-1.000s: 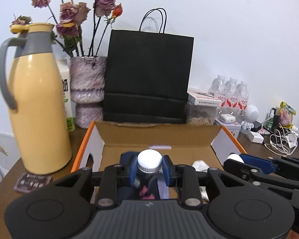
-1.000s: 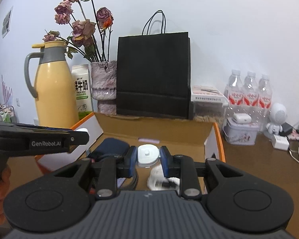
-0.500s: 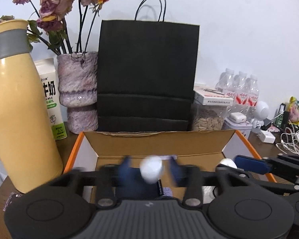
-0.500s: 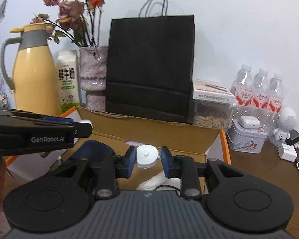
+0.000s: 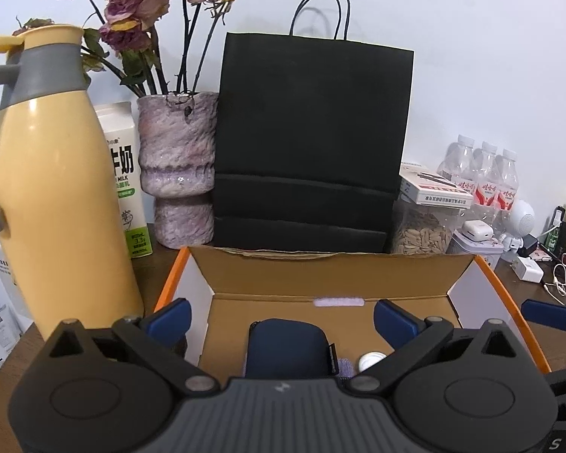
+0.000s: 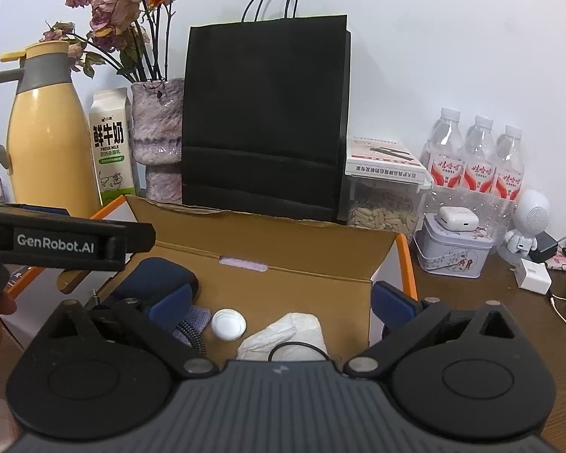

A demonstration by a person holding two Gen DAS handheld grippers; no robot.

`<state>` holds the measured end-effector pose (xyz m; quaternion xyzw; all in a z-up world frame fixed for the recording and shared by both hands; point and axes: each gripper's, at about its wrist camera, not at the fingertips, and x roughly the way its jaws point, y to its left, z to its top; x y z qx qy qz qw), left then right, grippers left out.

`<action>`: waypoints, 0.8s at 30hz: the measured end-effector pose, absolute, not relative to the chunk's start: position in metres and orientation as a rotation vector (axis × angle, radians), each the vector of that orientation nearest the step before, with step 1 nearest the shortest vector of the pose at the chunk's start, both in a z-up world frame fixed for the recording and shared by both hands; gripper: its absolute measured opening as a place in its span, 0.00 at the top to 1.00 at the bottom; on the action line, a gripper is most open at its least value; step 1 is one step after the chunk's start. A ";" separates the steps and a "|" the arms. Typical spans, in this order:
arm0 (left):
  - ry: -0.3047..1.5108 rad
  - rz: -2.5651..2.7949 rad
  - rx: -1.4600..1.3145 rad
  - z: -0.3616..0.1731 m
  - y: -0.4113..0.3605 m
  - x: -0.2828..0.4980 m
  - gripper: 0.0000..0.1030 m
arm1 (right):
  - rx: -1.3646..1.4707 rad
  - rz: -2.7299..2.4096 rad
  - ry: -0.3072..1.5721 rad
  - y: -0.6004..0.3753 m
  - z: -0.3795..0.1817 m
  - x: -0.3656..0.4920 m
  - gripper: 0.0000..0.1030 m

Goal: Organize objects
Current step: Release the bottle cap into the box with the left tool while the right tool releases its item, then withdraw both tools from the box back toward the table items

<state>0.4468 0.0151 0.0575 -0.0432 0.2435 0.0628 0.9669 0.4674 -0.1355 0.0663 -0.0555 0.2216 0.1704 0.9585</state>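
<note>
With both tools spread wide and empty over the box (image 6: 268,249), the light, rigid white bottle (image 6: 228,324) wants a grip below its cap.

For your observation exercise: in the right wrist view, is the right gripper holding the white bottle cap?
No: the right gripper is open, and the white bottle cap lies loose in the cardboard box.
</note>
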 end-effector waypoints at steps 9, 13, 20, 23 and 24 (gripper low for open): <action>0.493 0.128 -0.095 0.063 0.014 0.414 0.00 | -0.084 0.348 0.423 -0.143 0.076 0.438 0.00; 0.497 0.139 -0.098 0.066 0.017 0.392 0.00 | -0.090 0.351 0.444 -0.142 0.076 0.418 0.00; 0.526 0.165 -0.090 0.067 0.026 0.354 0.00 | -0.102 0.350 0.481 -0.136 0.074 0.379 0.00; 0.538 0.179 -0.087 0.068 0.033 0.337 0.00 | -0.111 0.347 0.497 -0.132 0.073 0.361 0.00; 0.542 0.182 -0.085 0.068 0.036 0.332 0.00 | -0.114 0.345 0.503 -0.131 0.073 0.355 0.00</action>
